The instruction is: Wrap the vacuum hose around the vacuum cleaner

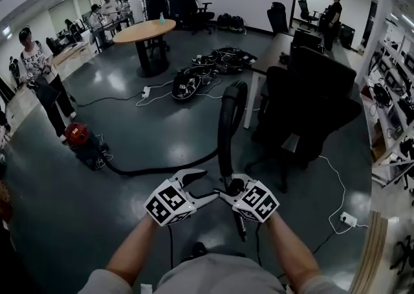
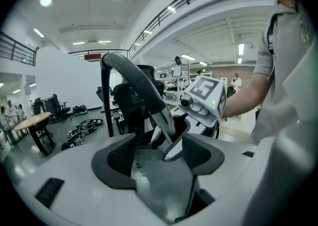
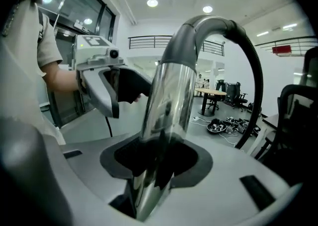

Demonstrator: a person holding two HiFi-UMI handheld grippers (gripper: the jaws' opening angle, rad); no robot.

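Black ribbed vacuum hose (image 1: 228, 118), chrome tube end (image 3: 166, 101) pinched in right gripper (image 1: 233, 190), arching up, trailing to red canister vacuum cleaner (image 1: 77, 136) far left. Left gripper (image 1: 199, 186) spread alongside. Black office chair (image 1: 310, 102) just beyond.

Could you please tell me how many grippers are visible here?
2: the left gripper, jaws apart, left of the vacuum tube; the right gripper, clamped on that tube.
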